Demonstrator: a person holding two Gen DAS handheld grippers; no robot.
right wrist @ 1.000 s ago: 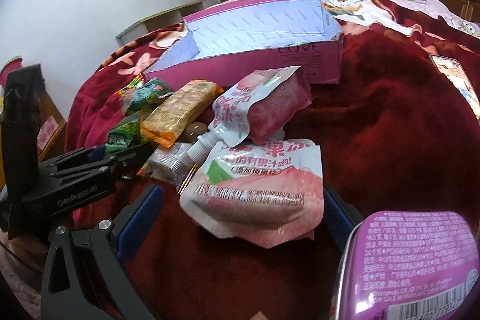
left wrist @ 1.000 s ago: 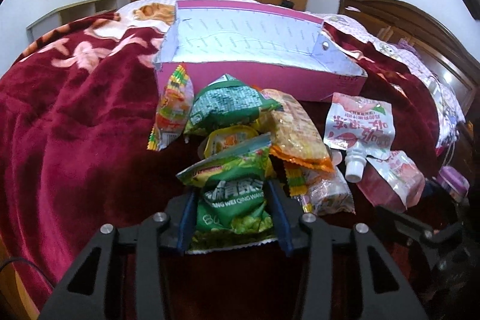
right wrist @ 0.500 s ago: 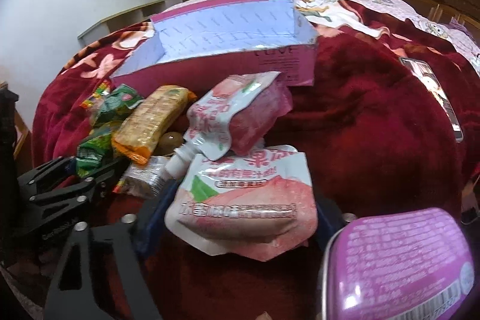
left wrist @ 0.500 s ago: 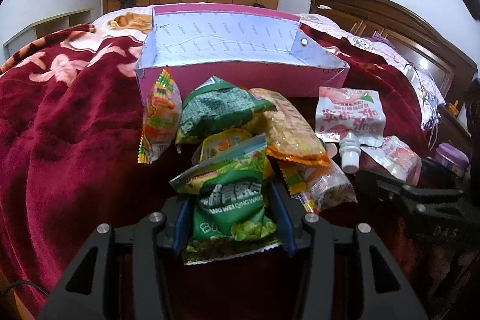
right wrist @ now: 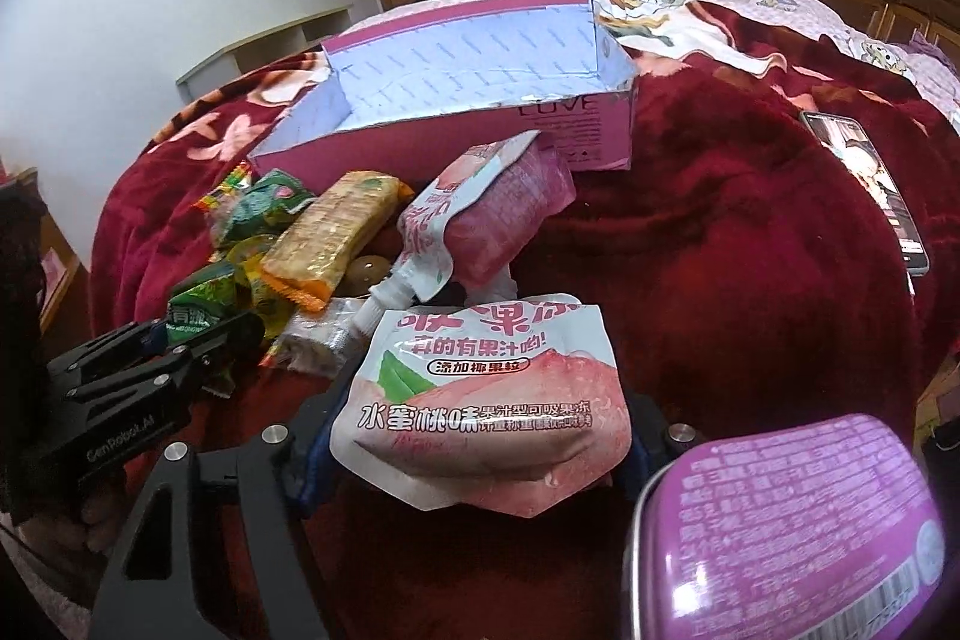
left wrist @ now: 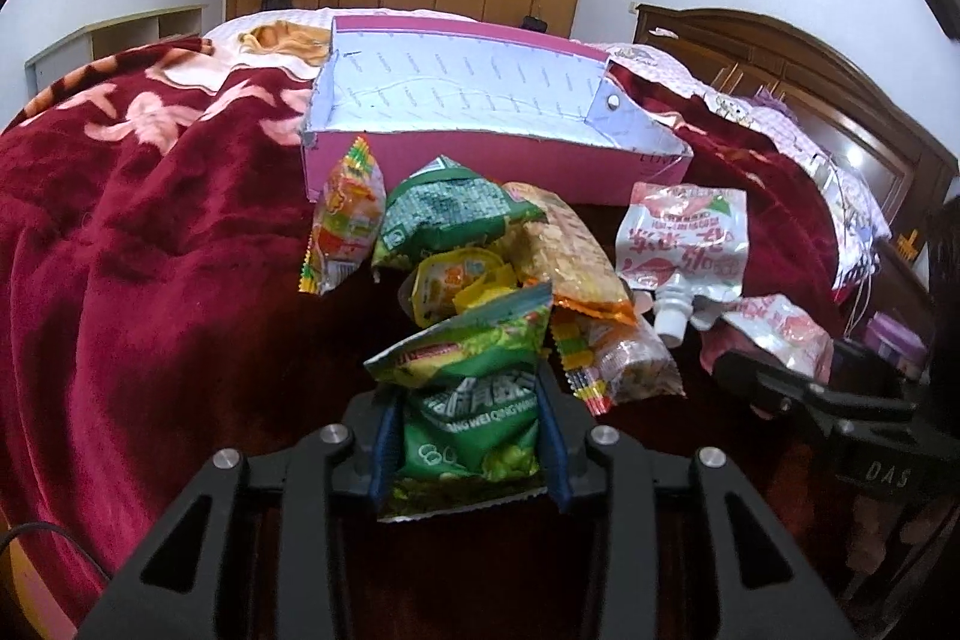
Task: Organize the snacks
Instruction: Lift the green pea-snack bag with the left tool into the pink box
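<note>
Both tools clamp packets: left tool (left wrist: 468,451) green bag (left wrist: 465,421), right tool's (right wrist: 480,445) fingertips hidden behind peach pouch (right wrist: 486,400).

Green pea snack bag (left wrist: 474,424): upright, lower centre. Peach jelly pouch (right wrist: 486,400): flat, lower centre. Second pouch (right wrist: 486,220): tilted, spout down. Orange cracker pack (right wrist: 336,238), centre left. Pink open box (left wrist: 480,124): behind the heap, upper centre.

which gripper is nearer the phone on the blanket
Right. The phone lies on the blanket to the right of the right gripper, which grips a peach pouch. The left gripper is farther left, past the snack pile.
</note>
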